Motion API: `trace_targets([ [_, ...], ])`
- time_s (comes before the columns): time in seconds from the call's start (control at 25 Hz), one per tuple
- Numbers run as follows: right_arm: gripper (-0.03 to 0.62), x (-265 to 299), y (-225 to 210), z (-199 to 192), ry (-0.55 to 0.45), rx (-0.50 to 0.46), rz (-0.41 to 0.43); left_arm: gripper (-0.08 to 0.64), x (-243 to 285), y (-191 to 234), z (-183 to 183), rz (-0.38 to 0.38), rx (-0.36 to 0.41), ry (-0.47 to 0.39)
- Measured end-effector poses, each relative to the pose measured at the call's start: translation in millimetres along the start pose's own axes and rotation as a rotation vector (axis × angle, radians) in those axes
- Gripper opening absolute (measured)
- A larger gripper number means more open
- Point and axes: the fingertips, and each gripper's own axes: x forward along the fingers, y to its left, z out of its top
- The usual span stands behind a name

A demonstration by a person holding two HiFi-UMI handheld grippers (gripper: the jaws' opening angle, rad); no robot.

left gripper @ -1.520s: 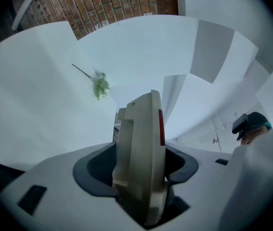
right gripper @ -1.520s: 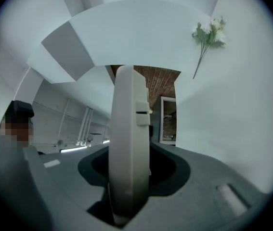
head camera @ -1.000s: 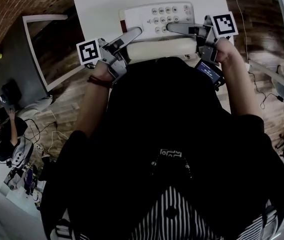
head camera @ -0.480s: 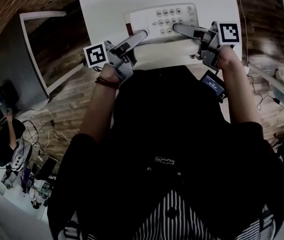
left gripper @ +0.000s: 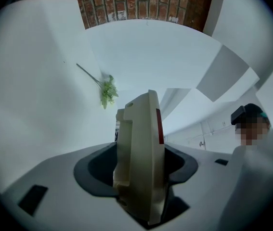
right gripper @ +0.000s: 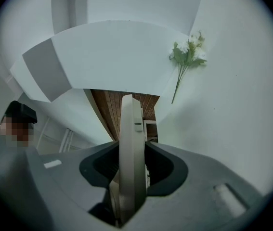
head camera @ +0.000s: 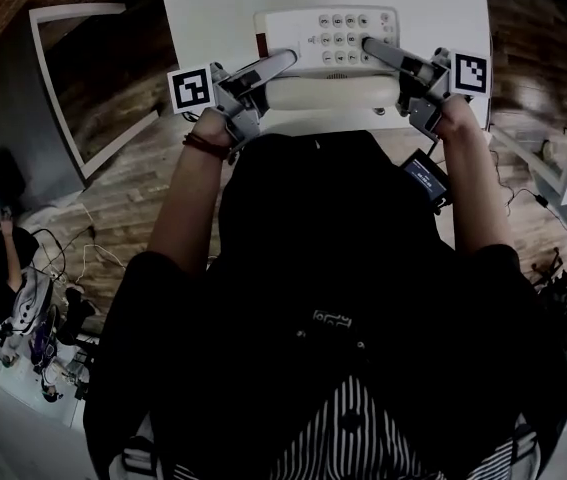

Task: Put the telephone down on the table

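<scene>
The head view is dim and underexposed: the white table (head camera: pixel 213 8) along its top edge is the only bright area, the person's dark clothing (head camera: pixel 333 268) swallows nearly all detail, and straight lines bow toward the corners. Both gripper views are far brighter and evenly lit with faint, soft shadows. Each is ringed by a black circular vignette and stretched at the rim, and the telephone (left gripper: pixel 141 162) close to each lens looks slightly soft, perhaps out of focus.
</scene>
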Motion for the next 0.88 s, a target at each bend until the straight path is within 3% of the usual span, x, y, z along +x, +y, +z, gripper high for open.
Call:
trace_targets([
  [0.16,0.144,-1,-37,4,-0.003,0.0,-0.001,0.252,6,31,4,0.051,0.046,0.009],
  [0.48,0.153,4,-118,12,-0.04,0.033,-0.109,0.25,19,103,9,0.103,-0.037,0.02],
  [0.88,0.161,4,-155,7,-0.032,0.074,-0.212,0.25,25,140,7,0.198,-0.039,0.039],
])
